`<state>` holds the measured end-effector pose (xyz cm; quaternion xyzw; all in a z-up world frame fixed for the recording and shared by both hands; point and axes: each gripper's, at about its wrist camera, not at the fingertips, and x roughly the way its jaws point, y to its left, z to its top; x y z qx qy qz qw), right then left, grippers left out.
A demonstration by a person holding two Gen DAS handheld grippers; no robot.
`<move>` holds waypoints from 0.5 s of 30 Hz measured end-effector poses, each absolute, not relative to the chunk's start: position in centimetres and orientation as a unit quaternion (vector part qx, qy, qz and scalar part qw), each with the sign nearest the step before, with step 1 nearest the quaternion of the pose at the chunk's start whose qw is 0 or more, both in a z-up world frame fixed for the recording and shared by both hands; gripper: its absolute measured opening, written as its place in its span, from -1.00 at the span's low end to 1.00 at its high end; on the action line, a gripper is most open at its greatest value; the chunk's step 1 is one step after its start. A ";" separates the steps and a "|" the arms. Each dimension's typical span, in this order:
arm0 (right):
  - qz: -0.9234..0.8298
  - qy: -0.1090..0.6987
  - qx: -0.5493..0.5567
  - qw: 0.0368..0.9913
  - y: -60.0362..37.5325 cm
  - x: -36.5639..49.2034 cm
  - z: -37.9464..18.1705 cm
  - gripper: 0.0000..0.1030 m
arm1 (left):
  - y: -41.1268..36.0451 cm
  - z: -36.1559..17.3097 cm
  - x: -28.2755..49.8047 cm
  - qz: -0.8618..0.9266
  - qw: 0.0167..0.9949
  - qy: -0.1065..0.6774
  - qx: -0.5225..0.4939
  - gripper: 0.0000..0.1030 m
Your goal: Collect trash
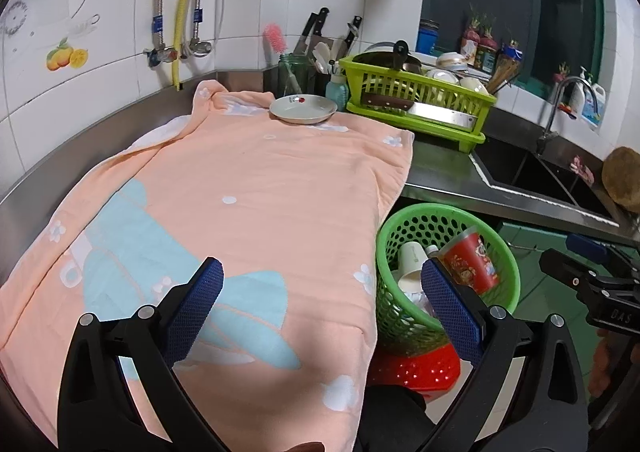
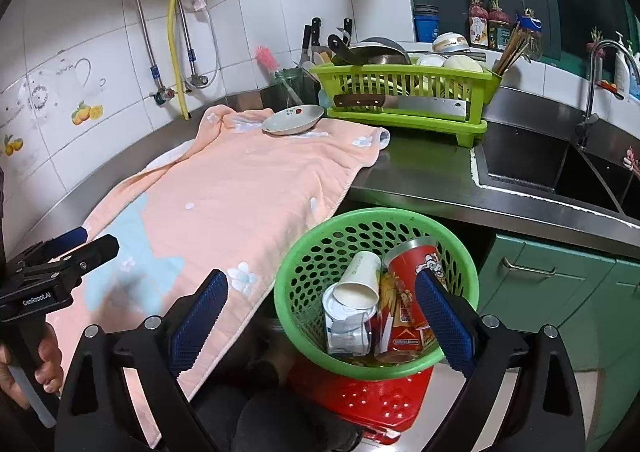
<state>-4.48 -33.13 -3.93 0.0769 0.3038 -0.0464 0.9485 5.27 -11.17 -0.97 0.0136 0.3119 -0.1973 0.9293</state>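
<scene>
I held the left gripper level with its jaws spread wide and nothing between them. The right gripper was likewise wide open and empty. My left hand was wrapped around its handle.

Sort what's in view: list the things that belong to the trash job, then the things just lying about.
Trash job:
green basket
white paper cup
red can
crushed white container

Just lying about:
plate
peach towel
dish rack
cleaver
sink
pink brush
</scene>
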 end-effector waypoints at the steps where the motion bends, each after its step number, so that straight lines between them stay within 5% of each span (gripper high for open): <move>1: -0.047 0.302 0.076 0.949 -33.0 -4.5 -3.9 0.77 | -11.1 -1.0 5.3 -0.197 0.929 0.313 0.012 0.90; 15: -0.058 0.287 0.059 0.954 -32.3 -4.8 -3.6 0.79 | -10.3 -1.1 5.4 -0.183 0.930 0.320 0.006 0.90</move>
